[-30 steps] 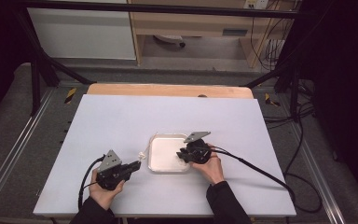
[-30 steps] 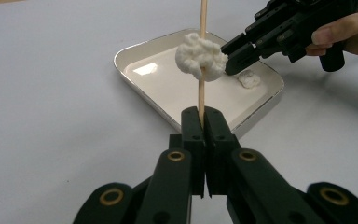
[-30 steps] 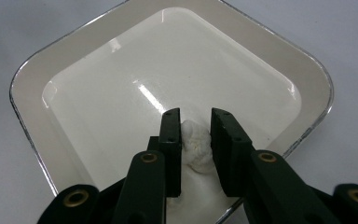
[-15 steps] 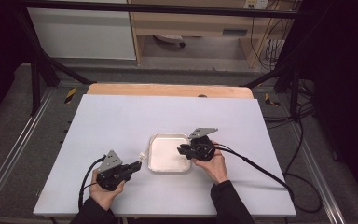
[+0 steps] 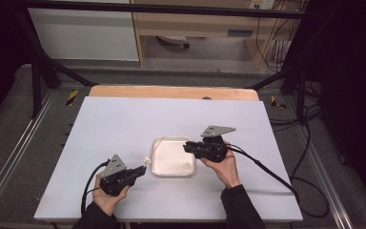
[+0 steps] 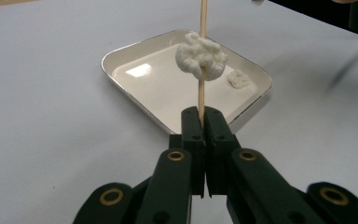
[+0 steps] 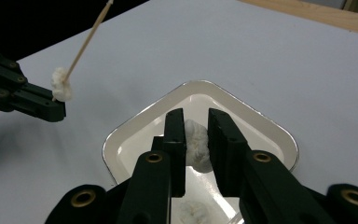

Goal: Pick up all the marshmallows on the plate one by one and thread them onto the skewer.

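A white square tray (image 5: 170,161) lies at the middle of the table. My left gripper (image 6: 200,115) is shut on the lower end of a thin wooden skewer (image 6: 200,95) that stands upright, with a white puffy lump (image 6: 201,58) threaded on it. It sits just left of the tray (image 6: 158,88), jaws toward it (image 5: 141,171). My right gripper (image 7: 196,120) hangs over the tray (image 7: 254,131), shut on a second white lump (image 7: 197,145). In the high view the right gripper (image 5: 188,148) reaches in from the tray's right side. Another white lump (image 6: 237,79) lies loose in the tray.
The tabletop is a pale sheet with a wooden strip (image 5: 171,92) along its far edge. Black cables (image 5: 267,171) trail from both grippers toward the person. A dark metal frame and floor rails surround the table.
The right gripper has shifted slightly up and to the right over the tray and levelled out. The left gripper with the skewer has hardly moved.
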Tool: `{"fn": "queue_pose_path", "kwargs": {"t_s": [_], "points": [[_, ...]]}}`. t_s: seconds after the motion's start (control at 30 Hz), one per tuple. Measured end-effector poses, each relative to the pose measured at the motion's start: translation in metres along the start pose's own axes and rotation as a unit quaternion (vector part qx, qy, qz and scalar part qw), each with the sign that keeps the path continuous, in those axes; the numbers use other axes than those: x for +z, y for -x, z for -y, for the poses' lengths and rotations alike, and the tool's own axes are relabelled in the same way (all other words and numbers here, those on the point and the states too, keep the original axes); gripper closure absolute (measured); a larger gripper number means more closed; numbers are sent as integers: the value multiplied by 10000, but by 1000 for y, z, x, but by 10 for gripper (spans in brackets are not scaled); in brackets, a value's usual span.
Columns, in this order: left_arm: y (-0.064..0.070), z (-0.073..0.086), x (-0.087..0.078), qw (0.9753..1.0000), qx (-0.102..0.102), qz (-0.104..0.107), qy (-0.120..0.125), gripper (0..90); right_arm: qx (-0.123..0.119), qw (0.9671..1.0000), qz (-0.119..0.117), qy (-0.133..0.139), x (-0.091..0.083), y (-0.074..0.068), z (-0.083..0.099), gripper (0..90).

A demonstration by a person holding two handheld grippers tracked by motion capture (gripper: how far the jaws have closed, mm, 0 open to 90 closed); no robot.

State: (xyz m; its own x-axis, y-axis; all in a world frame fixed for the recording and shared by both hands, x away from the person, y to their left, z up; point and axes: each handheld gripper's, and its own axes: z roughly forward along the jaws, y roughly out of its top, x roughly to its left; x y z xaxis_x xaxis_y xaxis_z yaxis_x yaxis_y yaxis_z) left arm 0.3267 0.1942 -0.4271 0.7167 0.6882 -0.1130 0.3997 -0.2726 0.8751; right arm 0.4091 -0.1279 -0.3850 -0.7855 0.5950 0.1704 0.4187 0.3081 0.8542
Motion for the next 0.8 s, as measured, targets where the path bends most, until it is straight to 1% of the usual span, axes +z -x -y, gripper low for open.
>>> {"fn": "queue_pose_path", "kwargs": {"t_s": [0.13, 0.43, 0.8], "points": [[1, 0, 0, 10000, 19, 27, 3, 883, -10, 9999, -36, 151, -8, -1, -4, 780], [4, 0, 1, 10000, 53, 62, -11, 884, 100, 9991, -121, 406, -22, -2, -13, 783], [5, 0, 2, 9999, 76, 84, -19, 883, 134, 9974, -288, 651, -27, -8, -30, 785]]}}
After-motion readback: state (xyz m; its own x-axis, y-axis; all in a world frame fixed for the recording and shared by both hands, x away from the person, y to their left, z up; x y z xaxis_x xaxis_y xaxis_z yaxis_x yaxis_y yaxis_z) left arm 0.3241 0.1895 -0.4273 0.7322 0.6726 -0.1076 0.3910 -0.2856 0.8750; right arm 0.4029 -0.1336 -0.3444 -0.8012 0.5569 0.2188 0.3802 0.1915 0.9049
